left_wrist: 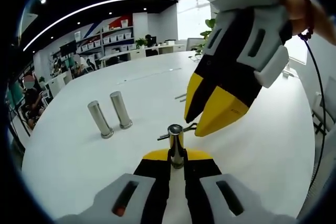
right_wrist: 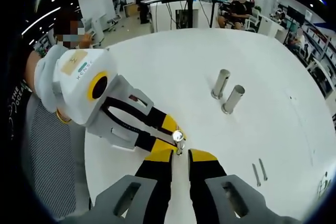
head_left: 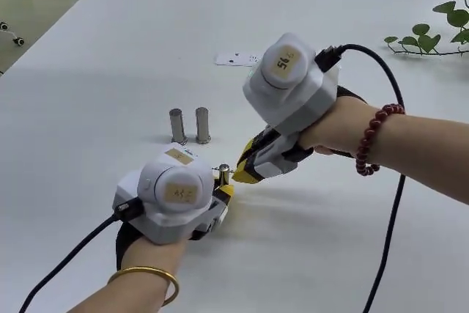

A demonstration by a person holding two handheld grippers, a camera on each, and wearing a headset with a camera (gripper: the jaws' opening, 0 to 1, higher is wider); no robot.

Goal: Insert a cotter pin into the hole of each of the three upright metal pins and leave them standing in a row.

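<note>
Held one metal pin point(left_wrist: 176, 150) upright on the table point(head_left: 88, 71) in the left gripper point(left_wrist: 177, 156), fingers clenched round its lower shaft. Met it just beyond with the right gripper point(left_wrist: 196, 125), fingers pinched on the head of a cotter pin point(left_wrist: 164, 137), legs seemingly through the hole. Judged best to keep the shaft steady and push level along the hole, letting go only once seated. Counted three metal pins: this one, plus two free pins point(head_left: 176, 125) standing side by side farther back, apparently bare. Counted three cotter pins: one in hand, two spare cotter pins point(right_wrist: 254, 174) loose on the table
</note>
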